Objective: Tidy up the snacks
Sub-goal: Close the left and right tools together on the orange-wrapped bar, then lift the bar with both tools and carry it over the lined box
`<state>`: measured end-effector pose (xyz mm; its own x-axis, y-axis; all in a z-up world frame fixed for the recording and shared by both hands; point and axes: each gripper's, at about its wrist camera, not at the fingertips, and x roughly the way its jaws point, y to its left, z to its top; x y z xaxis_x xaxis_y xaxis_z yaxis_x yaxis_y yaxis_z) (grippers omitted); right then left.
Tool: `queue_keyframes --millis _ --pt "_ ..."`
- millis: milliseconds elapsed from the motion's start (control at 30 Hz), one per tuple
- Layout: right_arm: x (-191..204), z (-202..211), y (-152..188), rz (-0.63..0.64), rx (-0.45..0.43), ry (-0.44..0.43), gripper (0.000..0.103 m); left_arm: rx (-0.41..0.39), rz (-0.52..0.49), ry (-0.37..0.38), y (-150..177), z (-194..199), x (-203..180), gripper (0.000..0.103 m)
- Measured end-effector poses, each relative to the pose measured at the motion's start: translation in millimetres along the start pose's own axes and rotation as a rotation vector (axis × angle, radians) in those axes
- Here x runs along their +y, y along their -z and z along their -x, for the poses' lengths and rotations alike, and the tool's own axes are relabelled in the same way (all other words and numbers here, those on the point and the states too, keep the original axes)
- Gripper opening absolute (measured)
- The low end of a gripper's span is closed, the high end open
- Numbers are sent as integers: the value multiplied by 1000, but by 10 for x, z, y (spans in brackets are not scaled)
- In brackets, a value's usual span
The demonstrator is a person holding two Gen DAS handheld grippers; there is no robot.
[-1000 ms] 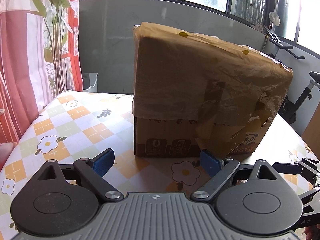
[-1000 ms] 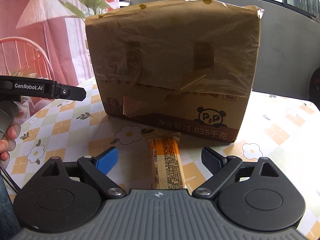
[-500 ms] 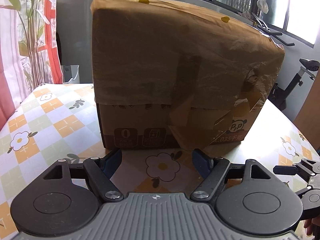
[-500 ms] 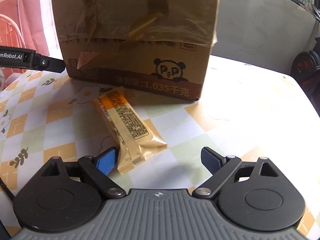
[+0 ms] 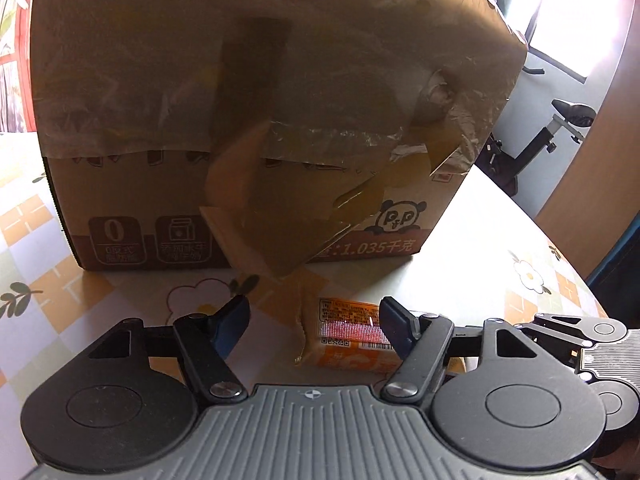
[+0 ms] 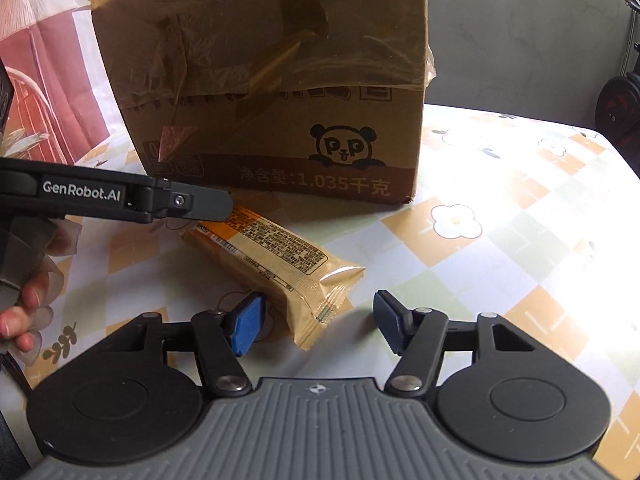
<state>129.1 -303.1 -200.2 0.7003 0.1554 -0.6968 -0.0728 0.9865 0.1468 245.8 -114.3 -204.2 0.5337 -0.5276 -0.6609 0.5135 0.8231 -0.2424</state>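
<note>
1. Orange-and-cream wrapping marks the snack bar (image 6: 276, 256), which is seen lying flat on the flower-patterned counter (image 6: 500, 248), just in front of the taped cardboard box (image 6: 280, 80).
2. Its crimped near end is framed by the right gripper (image 6: 318, 322); the jaws have just been closing, yet a gap is seen on both sides of the wrapper, so nothing is held.
3. The far end is approached by the left gripper (image 5: 314, 324), whose jaws have also just been closing; the bar lies between them at about half width, and contact cannot be confirmed on the right pad.
4. The step in hand is judged to be the pick-up of the bar.
5. Next, a firm closing on the wrapper is called for, then a lift; where the bar is to be put cannot be told.
</note>
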Motion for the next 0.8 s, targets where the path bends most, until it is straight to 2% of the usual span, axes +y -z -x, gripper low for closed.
queue_keyframes --millis 33,200,300,467,633,800 --pt "7 2 -1 0 -2 -5 55 10 7 10 9 -34 8 70" --pt "76 -27 -26 26 -5 -10 54 26 25 67 44 -136 21 69" --pt "88 -79 -49 46 -7 -8 51 29 53 118 68 -166 49 61" --pt "90 -104 -41 51 -11 -13 48 11 49 107 118 -91 20 55" --pt "133 -80 -49 52 -15 -30 47 -20 7 70 112 50 -57 54" --pt "193 75 -119 88 -57 -36 47 -67 30 68 57 233 -68 54"
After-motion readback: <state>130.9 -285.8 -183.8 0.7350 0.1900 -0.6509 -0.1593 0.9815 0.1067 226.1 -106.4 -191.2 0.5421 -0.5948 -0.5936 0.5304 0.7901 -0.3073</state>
